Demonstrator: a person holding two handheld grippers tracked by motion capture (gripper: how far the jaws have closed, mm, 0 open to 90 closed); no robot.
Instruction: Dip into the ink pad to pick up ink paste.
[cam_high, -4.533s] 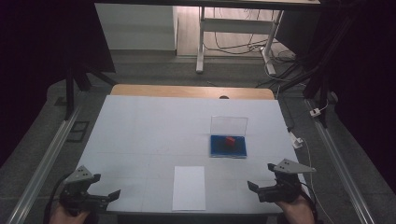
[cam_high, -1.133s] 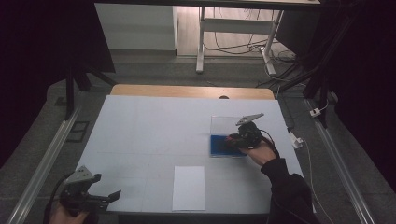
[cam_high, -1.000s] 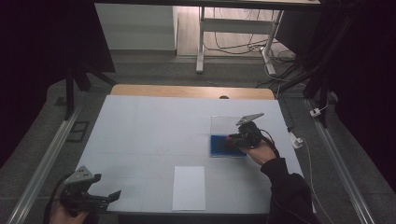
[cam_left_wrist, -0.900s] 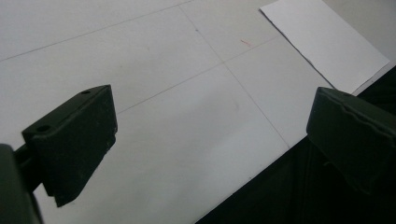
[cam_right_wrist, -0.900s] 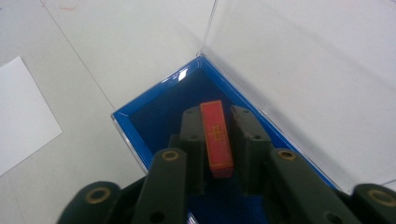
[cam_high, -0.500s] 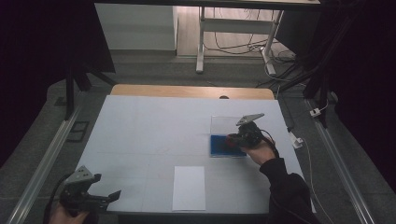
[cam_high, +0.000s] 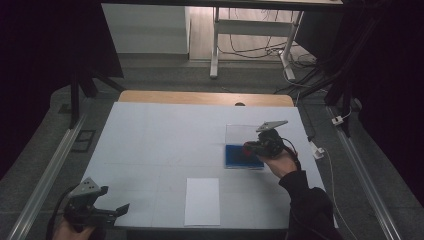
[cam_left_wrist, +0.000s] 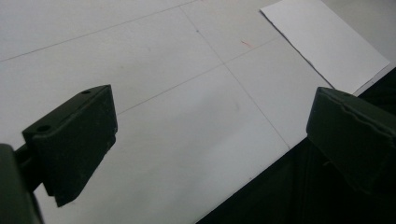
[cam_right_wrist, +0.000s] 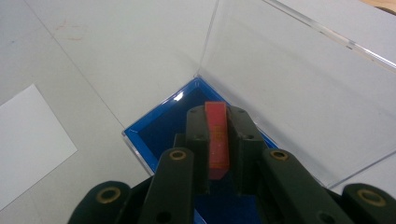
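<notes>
two claws in play. left claw (cam_high: 117, 210) sits at the near left corner of the white surface (cam_high: 160, 140), jaws spread wide with nothing between them; in the left gripper view the bare surface shows through the gap. just beyond it toward the middle, a white rectangular paper sheet (cam_high: 202, 201) lies flat near the front edge, well apart from both claws. farther out on the right, the right claw (cam_right_wrist: 217, 140) is clamped on a small flat red block (cam_right_wrist: 217, 140), jaws having just finished closing onto it. red block stands on edge between the pads, over the blue floor of a clear plastic open box (cam_right_wrist: 154, 126). whether the block touches the blue floor or is lifted off it, cannot tell. clear walls of the box rise behind and to the side of the claw. in the high view the right claw (cam_high: 250, 148) sits at the box (cam_high: 240, 134), hand and dark sleeve (cam_high: 307, 200) coming in from the near right. past the surface, a wooden strip (cam_high: 200, 97) along its far edge.
</notes>
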